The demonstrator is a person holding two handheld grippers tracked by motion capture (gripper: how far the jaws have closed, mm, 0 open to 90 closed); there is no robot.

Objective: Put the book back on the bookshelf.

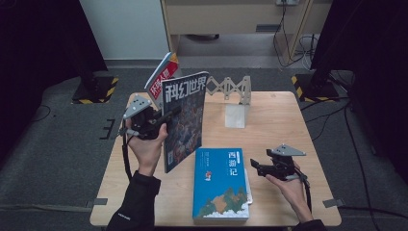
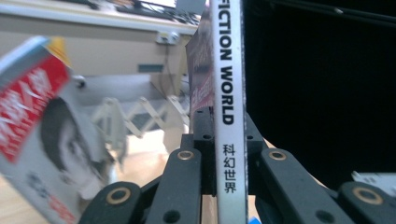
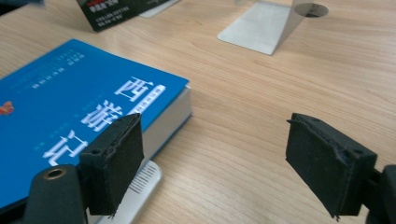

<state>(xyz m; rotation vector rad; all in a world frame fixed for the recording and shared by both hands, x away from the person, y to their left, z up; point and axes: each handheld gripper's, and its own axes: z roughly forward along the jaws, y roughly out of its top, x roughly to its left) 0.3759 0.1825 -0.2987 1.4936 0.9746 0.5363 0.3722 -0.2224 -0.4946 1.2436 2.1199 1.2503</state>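
We hold the science-fiction magazine (image 1: pixel 184 120) upright on the worktop (image 1: pixel 274 120), its spine clamped in the left tongs (image 1: pixel 169 115), just left of the metal bookend (image 1: pixel 236 115) that stands near the far edge. Behind the magazine, farther left of the bookend, a red-and-white magazine (image 1: pixel 161 77) leans tilted. Nearer us than the bookend, the blue book (image 1: pixel 221 183) lies flat, with what looks like a thinner white item tucked under its right edge. Our right tongs (image 1: pixel 253 167) hover released just right of that book, jaws spread wide and holding nothing.

By our reading, the shelving is partly done: one magazine leans in place, one is in hand and not yet set against the bookend, and the blue book waits.

The count: two magazines, one blue book, one bookend, one folding lattice rack (image 1: pixel 231 87) behind the bookend, two tongs.
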